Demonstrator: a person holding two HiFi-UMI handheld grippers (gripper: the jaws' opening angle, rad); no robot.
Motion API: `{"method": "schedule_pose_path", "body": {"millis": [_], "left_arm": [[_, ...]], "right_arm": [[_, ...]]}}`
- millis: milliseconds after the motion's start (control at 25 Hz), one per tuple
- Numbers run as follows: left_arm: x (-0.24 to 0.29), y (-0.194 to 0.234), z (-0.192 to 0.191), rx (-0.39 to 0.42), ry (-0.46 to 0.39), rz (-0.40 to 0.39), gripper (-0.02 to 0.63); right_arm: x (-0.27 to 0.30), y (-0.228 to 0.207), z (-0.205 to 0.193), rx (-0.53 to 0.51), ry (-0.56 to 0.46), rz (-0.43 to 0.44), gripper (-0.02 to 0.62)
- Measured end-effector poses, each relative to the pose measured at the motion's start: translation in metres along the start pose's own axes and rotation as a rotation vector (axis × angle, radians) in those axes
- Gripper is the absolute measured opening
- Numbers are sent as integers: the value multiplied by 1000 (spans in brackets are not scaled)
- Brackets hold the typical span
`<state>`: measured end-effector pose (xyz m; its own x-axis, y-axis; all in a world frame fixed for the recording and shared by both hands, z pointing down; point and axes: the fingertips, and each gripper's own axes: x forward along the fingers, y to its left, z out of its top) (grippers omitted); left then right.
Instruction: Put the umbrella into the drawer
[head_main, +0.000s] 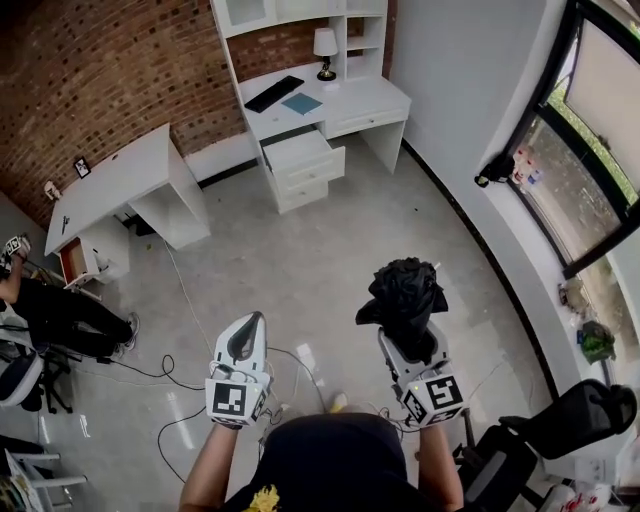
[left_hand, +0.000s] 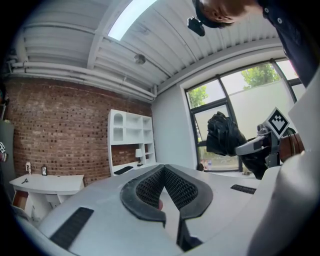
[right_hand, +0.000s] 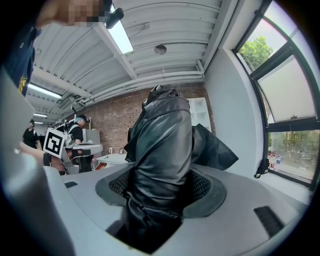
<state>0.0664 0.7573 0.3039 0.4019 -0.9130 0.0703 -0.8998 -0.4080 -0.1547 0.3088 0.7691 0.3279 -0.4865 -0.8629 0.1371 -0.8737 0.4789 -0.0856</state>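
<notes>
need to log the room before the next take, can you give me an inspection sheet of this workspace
surface: grey tile floor
job's things: black folded umbrella held upright; one drawer of the white desk pulled open
clutter: keyboard, blue notebook, lamp on the desk
grippers: left gripper fingers together, empty; right gripper shut on the umbrella
cables: loose cables across the floor
surroundings: brick wall, window, office chair, second desk, seated person

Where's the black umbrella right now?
Head view, lower right: the black folded fabric umbrella is clamped in the right gripper, far from the open white drawer.
</notes>
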Motion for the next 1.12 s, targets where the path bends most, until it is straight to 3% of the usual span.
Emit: {"method": "schedule_pose_path", "body": {"millis": [120, 240, 480, 640, 840, 1120], "left_arm": [[-3, -6, 9, 21, -24, 14, 17], [-16, -1, 2, 34, 7, 39, 17], [3, 32, -22, -33, 62, 72, 17], [44, 45, -27, -22, 45, 29, 17], [118, 81, -23, -48, 2, -22, 17], [190, 176, -20, -76, -42, -31, 17]], "right_arm": [[16, 2, -9, 16, 29, 45, 259], [27, 12, -16, 86, 30, 70, 259], [49, 21, -27, 87, 64, 86, 261], [69, 7, -29, 74, 91, 46, 261], [127, -32, -10, 132, 70, -49, 261], [238, -37, 25, 164, 68, -80, 261]]}}
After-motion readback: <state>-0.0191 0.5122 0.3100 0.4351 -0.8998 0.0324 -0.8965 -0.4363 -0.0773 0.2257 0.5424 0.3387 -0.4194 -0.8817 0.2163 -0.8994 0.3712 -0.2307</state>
